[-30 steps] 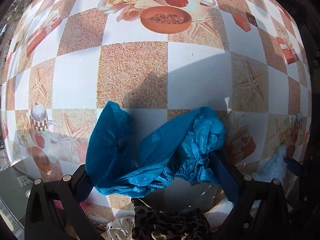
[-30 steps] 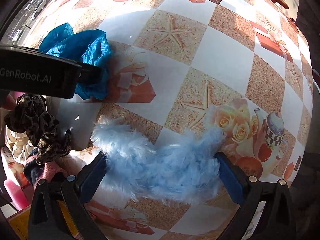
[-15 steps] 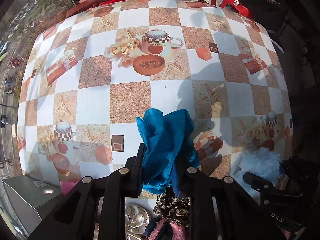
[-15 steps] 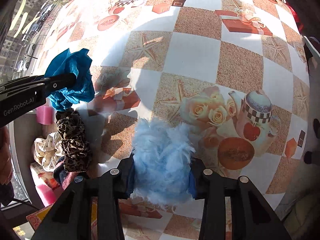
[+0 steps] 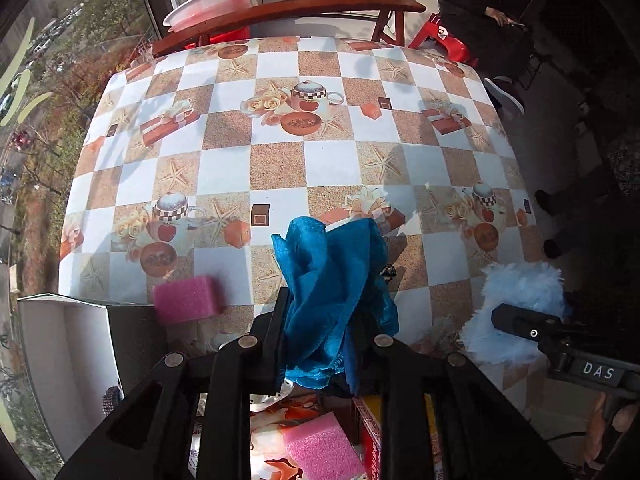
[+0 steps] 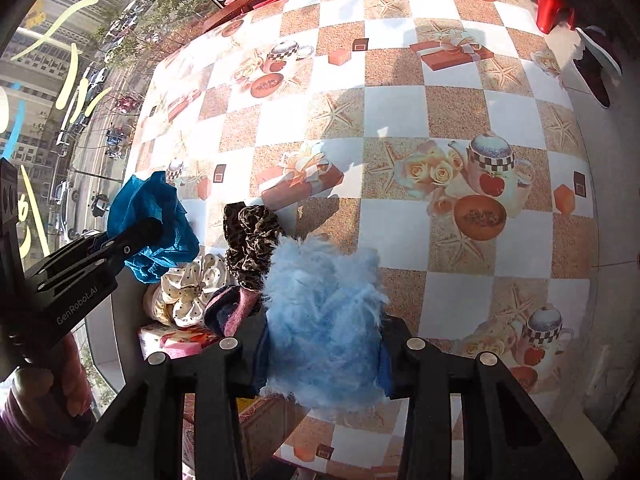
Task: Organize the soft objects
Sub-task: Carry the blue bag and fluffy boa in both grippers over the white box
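Observation:
My left gripper point(image 5: 322, 332) is shut on a teal blue scrunchie point(image 5: 334, 280), held up above the checked tablecloth point(image 5: 280, 168). In the right wrist view the same teal scrunchie point(image 6: 154, 224) hangs from the left gripper point(image 6: 150, 230) at the left. My right gripper point(image 6: 324, 344) is shut on a fluffy light-blue scrunchie point(image 6: 322, 316), also lifted off the table. That fluffy scrunchie point(image 5: 516, 304) shows at the right edge of the left wrist view.
A leopard-print scrunchie point(image 6: 252, 236), a cream dotted scrunchie point(image 6: 192, 292) and a dark pink one point(image 6: 232, 304) lie at the table's near edge. A pink sponge point(image 5: 186, 300) lies on the table; another pink sponge point(image 5: 320, 448) is below. A white box point(image 5: 68, 356) stands at left, a wooden chair point(image 5: 288, 12) beyond the table.
Both grippers closed on their scrunchies, which lay on the table a second ago, and rose with them. The table now looks much farther away in both views.

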### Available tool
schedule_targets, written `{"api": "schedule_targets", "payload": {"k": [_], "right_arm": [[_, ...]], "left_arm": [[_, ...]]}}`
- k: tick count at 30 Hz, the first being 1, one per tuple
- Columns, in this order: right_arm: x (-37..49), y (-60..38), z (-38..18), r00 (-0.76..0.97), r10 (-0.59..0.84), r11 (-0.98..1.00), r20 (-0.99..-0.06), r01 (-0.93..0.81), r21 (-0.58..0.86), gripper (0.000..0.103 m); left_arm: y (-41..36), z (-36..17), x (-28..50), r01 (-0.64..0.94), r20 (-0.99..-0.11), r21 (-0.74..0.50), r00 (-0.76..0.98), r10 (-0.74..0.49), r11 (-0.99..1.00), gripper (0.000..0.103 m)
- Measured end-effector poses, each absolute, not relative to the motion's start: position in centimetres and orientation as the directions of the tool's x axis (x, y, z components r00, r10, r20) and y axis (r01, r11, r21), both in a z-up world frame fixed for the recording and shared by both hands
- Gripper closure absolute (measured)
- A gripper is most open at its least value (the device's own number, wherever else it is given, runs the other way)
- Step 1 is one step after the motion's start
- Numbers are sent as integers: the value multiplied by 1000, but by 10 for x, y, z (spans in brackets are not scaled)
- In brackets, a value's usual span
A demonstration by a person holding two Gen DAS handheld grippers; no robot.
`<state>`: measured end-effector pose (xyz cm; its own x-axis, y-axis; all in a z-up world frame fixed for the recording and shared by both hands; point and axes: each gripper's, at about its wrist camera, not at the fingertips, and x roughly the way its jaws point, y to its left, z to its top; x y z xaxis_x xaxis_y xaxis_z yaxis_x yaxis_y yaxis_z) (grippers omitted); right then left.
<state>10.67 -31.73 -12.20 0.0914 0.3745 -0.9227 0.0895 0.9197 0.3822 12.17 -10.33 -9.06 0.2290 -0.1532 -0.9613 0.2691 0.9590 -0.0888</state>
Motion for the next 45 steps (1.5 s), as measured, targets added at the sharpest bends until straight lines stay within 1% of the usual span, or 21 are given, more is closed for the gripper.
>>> {"api": "schedule_targets", "payload": {"k": [2, 7, 13, 17, 21, 27, 33, 40, 45], "right_arm": [[83, -294, -116, 111, 370, 919, -922, 101, 381, 60], [56, -263, -88, 149, 368, 914, -918, 126, 387, 60], [34, -219, -54, 151, 390, 912, -909, 74, 403, 60], [24, -182, -39, 119, 417, 908, -901, -6, 419, 60], [23, -142, -37, 63, 442, 896, -895, -82, 436, 60], [29, -89, -29, 11, 450, 875, -893, -204, 439, 60], [29, -47, -23, -19, 441, 854, -897, -297, 427, 60], [18, -17, -37, -101, 415, 836, -904, -350, 423, 60], [16, -8, -36, -109, 412, 827, -905, -372, 421, 60]], "left_arm": [[-96, -79, 106, 297, -958, -95, 233, -168, 950, 79], [-76, -53, 66, 368, -951, -72, 254, -175, 927, 79], [-43, -31, 22, 388, -946, -45, 279, -164, 921, 79], [-14, -20, 3, 335, -941, -61, 295, -166, 940, 79], [12, -15, -9, 275, -937, -49, 321, -140, 960, 79], [49, -5, -22, 185, -925, -46, 364, -112, 982, 79], [79, -8, -33, 98, -925, -60, 369, -92, 993, 79], [100, -11, -45, 27, -925, -59, 373, -65, 998, 79], [109, -9, -50, -6, -924, -54, 380, -48, 998, 79]]}}
